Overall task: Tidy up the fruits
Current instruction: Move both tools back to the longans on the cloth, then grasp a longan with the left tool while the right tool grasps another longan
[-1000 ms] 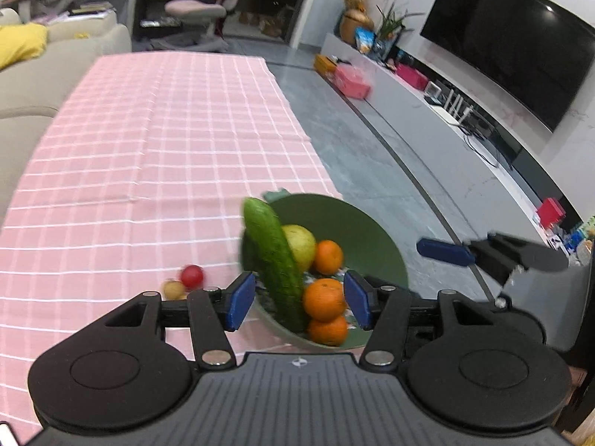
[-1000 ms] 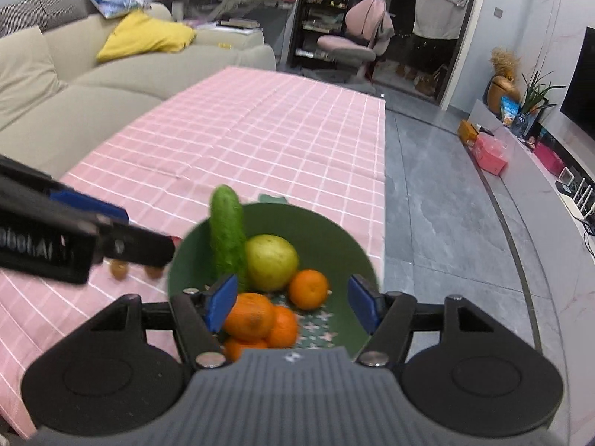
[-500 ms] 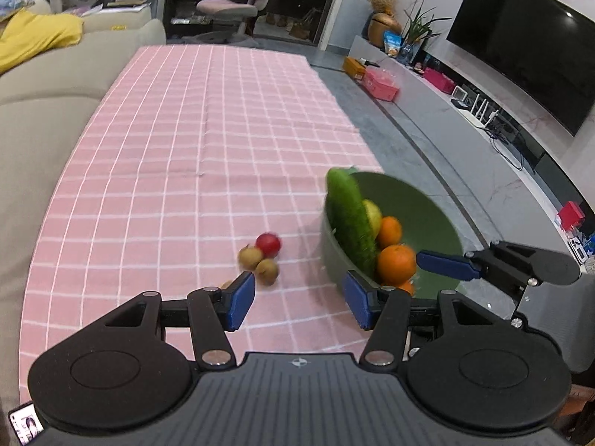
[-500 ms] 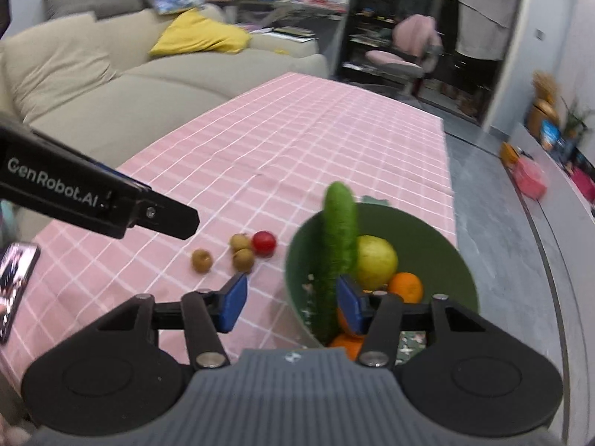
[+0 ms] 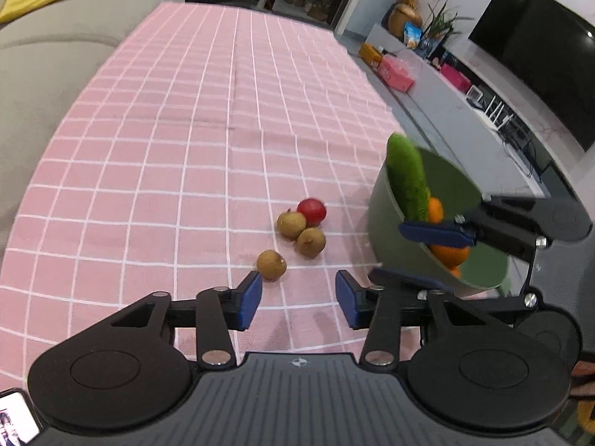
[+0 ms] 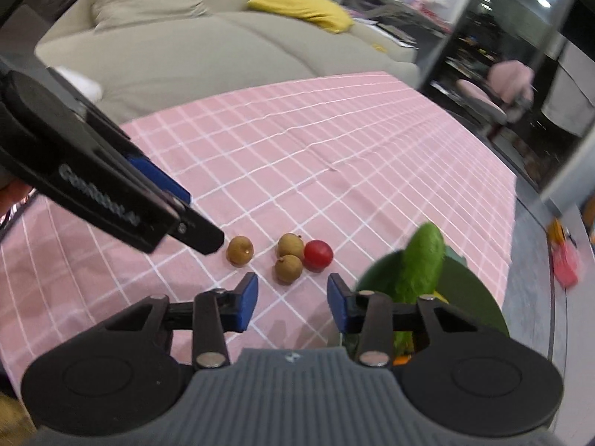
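While both grippers hang tilted down over the pink checked tablecloth (image 5: 208, 119), their jaws are closing with nothing between them. The left gripper (image 5: 298, 299) has its blue pads a moderate gap apart above bare cloth, and the nearest brown fruit (image 5: 271, 265) lies just past its left pad, not touching it as far as the view shows. The right gripper (image 6: 292, 301) has its pads a similar gap apart, also over bare cloth, with the fruits just ahead of them.

Four small fruits lie loose on the cloth: the lone brown one, then a tight cluster of two more brown fruits (image 5: 291, 225) (image 5: 311, 242) and a red cherry tomato (image 5: 311, 211), which touch or nearly touch each other. In the right wrist view the same group shows as the single brown fruit (image 6: 240, 251) to the left and the tomato (image 6: 318, 255) at the right of the cluster.

A green bowl (image 5: 383, 230) stands near the table's right edge, just beside the cluster. A cucumber (image 5: 407, 182) leans upright against its near rim, with oranges (image 5: 448, 254) beside it inside. From the left wrist view, the right gripper's fingers (image 5: 435, 232) reach across in front of the bowl
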### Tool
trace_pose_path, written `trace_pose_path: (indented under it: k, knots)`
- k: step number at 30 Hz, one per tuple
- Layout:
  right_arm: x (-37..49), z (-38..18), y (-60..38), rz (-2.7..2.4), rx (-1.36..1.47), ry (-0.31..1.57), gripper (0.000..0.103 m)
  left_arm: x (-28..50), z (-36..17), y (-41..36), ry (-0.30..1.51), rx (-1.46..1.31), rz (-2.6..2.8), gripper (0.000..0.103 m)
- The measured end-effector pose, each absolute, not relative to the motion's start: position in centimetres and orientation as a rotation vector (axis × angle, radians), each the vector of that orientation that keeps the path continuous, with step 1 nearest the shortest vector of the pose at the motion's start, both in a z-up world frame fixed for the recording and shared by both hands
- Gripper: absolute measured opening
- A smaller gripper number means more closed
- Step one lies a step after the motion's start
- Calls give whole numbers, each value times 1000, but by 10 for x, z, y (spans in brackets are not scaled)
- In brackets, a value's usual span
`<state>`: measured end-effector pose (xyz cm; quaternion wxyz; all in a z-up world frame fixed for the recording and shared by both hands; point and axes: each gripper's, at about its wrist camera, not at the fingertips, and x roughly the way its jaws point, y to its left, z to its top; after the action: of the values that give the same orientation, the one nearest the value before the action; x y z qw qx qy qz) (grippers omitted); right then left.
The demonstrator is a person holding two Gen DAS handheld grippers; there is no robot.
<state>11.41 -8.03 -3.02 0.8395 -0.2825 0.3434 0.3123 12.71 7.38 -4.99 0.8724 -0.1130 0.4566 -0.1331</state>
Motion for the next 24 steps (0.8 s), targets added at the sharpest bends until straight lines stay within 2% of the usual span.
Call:
trace_pose_path:
  k: [19,22,24]
  knots:
    - [158,-81,-44,832,-923,764,30,162,-94,81,1006,-298,-238,42]
    - [161,-86,-41,836,-947,769,23,165,-96,82,1011,-306,-238,41]
    - [162,-88,-40,834,-949,773,22,165,-98,82,1015,-309,-240,39]
